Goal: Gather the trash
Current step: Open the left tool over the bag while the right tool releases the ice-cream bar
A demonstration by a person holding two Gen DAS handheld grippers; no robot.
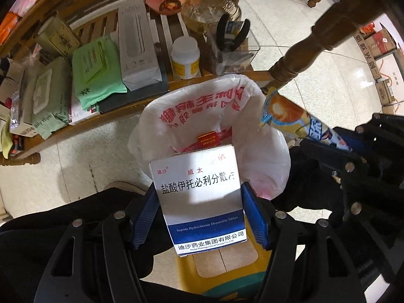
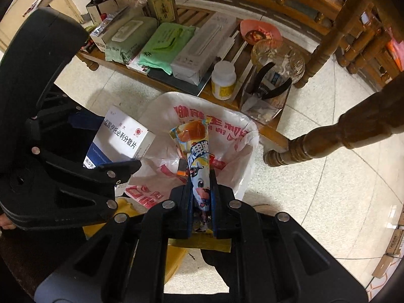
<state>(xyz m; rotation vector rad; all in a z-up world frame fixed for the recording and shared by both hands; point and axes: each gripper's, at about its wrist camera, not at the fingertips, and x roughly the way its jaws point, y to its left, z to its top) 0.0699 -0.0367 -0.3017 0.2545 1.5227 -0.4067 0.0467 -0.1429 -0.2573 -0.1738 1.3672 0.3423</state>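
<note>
My left gripper (image 1: pixel 199 209) is shut on a white and blue medicine box (image 1: pixel 199 192) and holds it over the near rim of a trash bin lined with a white plastic bag with red print (image 1: pixel 262 156). My right gripper (image 2: pixel 200 192) is shut on a colourful snack wrapper (image 2: pixel 197 156) whose tip points over the open bag (image 2: pixel 227 136). In the left wrist view the wrapper (image 1: pixel 290 116) and the right gripper (image 1: pixel 353 156) come in from the right. In the right wrist view the box (image 2: pixel 121 139) and the left gripper (image 2: pixel 111 171) are at the left. Some red trash lies inside the bag.
Behind the bin a low wooden shelf (image 1: pixel 141 116) holds wipe packs (image 1: pixel 98 73), a white carton (image 1: pixel 136 43), a white pill bottle (image 1: pixel 185 58) and a clear box with pliers (image 1: pixel 232 43). A turned table leg (image 2: pixel 328 139) stands to the right. A yellow stool (image 1: pixel 219 260) is below the bin.
</note>
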